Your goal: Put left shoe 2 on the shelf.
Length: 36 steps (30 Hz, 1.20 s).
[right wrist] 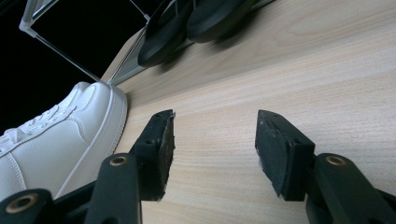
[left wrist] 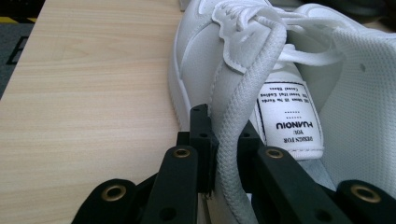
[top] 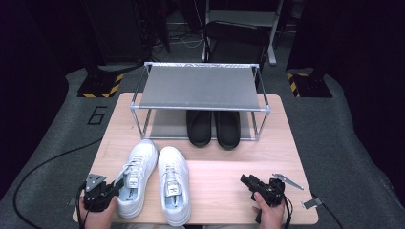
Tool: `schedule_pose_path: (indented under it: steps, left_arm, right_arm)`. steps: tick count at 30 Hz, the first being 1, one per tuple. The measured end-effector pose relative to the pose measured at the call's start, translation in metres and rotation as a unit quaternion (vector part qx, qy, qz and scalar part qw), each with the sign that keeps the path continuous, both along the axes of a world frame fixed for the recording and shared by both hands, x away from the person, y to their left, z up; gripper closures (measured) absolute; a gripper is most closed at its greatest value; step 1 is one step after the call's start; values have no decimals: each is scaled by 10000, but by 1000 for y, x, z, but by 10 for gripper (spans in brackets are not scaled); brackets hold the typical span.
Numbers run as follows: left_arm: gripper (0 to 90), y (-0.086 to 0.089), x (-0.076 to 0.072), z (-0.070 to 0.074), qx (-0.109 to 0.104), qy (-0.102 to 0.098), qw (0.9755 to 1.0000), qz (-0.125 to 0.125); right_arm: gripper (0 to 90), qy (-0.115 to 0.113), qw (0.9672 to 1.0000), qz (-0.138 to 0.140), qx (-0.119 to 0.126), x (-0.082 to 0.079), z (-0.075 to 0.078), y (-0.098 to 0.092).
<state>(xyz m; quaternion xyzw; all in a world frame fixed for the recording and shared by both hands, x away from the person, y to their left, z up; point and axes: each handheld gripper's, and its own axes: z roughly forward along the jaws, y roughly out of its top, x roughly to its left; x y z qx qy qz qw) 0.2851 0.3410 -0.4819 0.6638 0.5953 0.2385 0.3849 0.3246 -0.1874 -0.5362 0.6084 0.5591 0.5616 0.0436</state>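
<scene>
Left claw clamped on the collar of a white sneaker; right claw idle and open.

High view: the left claw [top: 112, 187] grips the left white sneaker [top: 136, 177] at its heel end on the bench [top: 224, 186]; the second white sneaker [top: 174, 183] lies just beside it, the shoe rack [top: 200, 90] and black shoes [top: 213, 127] well beyond. Left gripper view: the jaws pinch only the padded collar [left wrist: 233, 140], so the soft rim could slip or fold out when lifted, dropping the shoe. Right gripper view: the right claw [right wrist: 215, 149] stands open over bare wood, holding nothing.
</scene>
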Motion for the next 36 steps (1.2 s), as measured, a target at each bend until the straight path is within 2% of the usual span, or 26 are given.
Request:
schedule_pose_path:
  steps: [2,3,4,7,11,14,17,21,26,28,30,33,36]
  left_arm:
    - [826,2,-1,0,-48,-76,10000,1]
    - [826,2,-2,-1,-68,-184,9998,55]
    - [826,2,-3,0,-98,-186,9998,40]
    - [825,4,-7,3,-87,-381,9992,20]
    - [825,6,-12,8,-205,-635,9978,2]
    - [824,7,-16,14,-308,-928,9952,50]
    - [823,9,-19,21,-436,-1116,9928,29]
    - [822,9,-23,35,-413,-1341,9901,10]
    - [822,10,-24,54,-524,-1555,9864,-98]
    - [822,9,-24,62,-485,-1657,9849,-132]
    - [822,9,-23,70,-498,-1766,9829,-163]
    - [822,9,-21,83,-628,-1909,9794,-223]
    - [823,9,-17,93,-658,-2014,9770,-254]
  right_arm:
    - [470,25,10000,9,-5,0,0,0]
    - [470,21,10000,9,3,0,0,0]
    - [470,28,10000,5,6,0,0,0]
    - [469,31,10000,-4,17,0,0,-1]
    - [469,45,10000,-9,42,0,0,-1]
    - [468,32,10000,-16,35,0,0,-1]
    - [467,91,9999,-26,85,-1,0,-1]
    - [467,90,9999,-49,116,-1,0,-1]
    - [467,99,9998,-49,136,0,-1,-2]
    - [467,111,9998,-35,129,0,-1,-3]
    - [467,100,9998,-44,147,0,-1,-3]
    - [467,102,9998,-57,178,0,-2,-4]
    - [467,93,9997,-68,232,0,-3,-5]
